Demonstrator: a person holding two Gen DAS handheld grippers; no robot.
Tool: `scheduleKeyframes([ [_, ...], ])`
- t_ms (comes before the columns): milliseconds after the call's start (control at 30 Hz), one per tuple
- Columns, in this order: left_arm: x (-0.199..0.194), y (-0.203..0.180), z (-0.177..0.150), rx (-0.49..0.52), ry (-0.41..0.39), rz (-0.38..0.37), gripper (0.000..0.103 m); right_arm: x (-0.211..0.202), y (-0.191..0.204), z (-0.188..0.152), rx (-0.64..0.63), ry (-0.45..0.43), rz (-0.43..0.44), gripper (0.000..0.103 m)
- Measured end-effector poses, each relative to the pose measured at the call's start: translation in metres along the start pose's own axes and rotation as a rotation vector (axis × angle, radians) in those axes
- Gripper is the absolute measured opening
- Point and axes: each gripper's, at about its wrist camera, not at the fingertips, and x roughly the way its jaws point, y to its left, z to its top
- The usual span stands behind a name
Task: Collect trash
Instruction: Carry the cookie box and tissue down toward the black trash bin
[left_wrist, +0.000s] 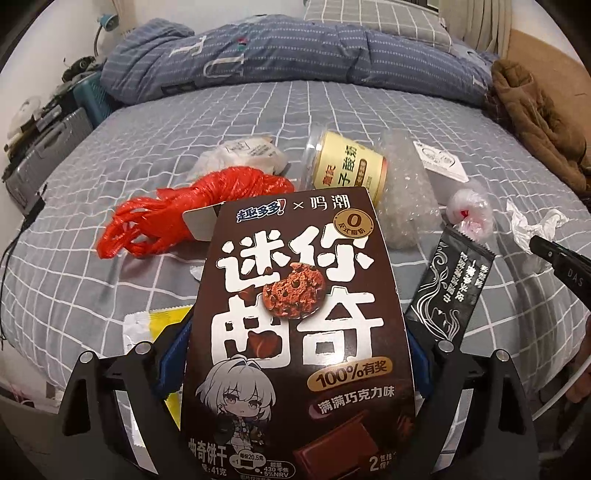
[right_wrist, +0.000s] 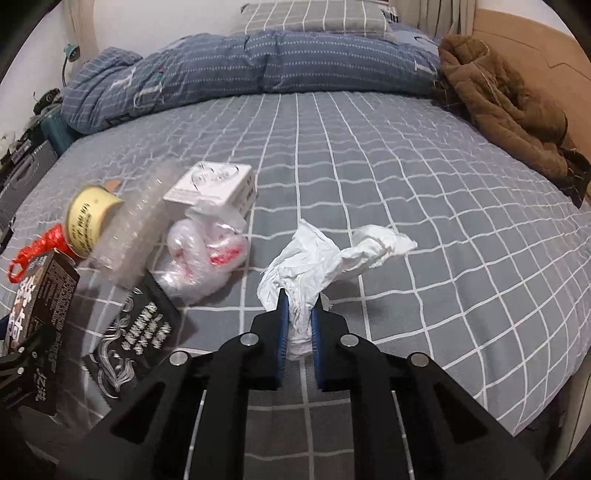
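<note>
My left gripper (left_wrist: 299, 343) stands wide, shut on a brown cookie box (left_wrist: 295, 295) that fills the left wrist view; its side shows again (right_wrist: 40, 295) at the left edge of the right wrist view. My right gripper (right_wrist: 303, 299) is shut on a crumpled white tissue (right_wrist: 325, 258), held just above the grey checked bedsheet (right_wrist: 406, 184). On the sheet lie a red plastic bag (left_wrist: 192, 214), a yellow yogurt cup (left_wrist: 351, 166), bubble wrap (left_wrist: 406, 192), a small white box (right_wrist: 214, 188), a clear plastic wad (right_wrist: 207, 254), a black sachet (right_wrist: 136, 332) and a yellow wrapper (left_wrist: 147, 325).
A rolled blue quilt (right_wrist: 240, 62) lies across the far side of the bed. A brown coat (right_wrist: 502, 103) is heaped at the far right by a tan headboard. A grey suitcase (left_wrist: 44, 147) and clutter stand off the bed's left edge.
</note>
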Motion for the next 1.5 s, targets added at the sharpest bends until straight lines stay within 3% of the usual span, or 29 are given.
scheduleKeyframes([
  [200, -0.014, 0.005, -0.001, -0.005, -0.024, -0.045, 0.089, -0.028, 0.011, 0.000, -0.042, -0.058, 0.066, 0.011],
  [467, -0.032, 0.020, -0.003, -0.034, -0.046, -0.082, 0.089, -0.054, 0.020, -0.009, -0.058, -0.086, 0.079, 0.011],
  [867, -0.067, 0.022, -0.019, 0.005, -0.088, -0.084, 0.089, -0.101, 0.038, -0.031, -0.066, -0.141, 0.095, 0.011],
  [1500, -0.111, 0.028, -0.054, -0.024, -0.105, -0.099, 0.089, -0.160, 0.046, -0.065, -0.058, -0.193, 0.129, 0.011],
])
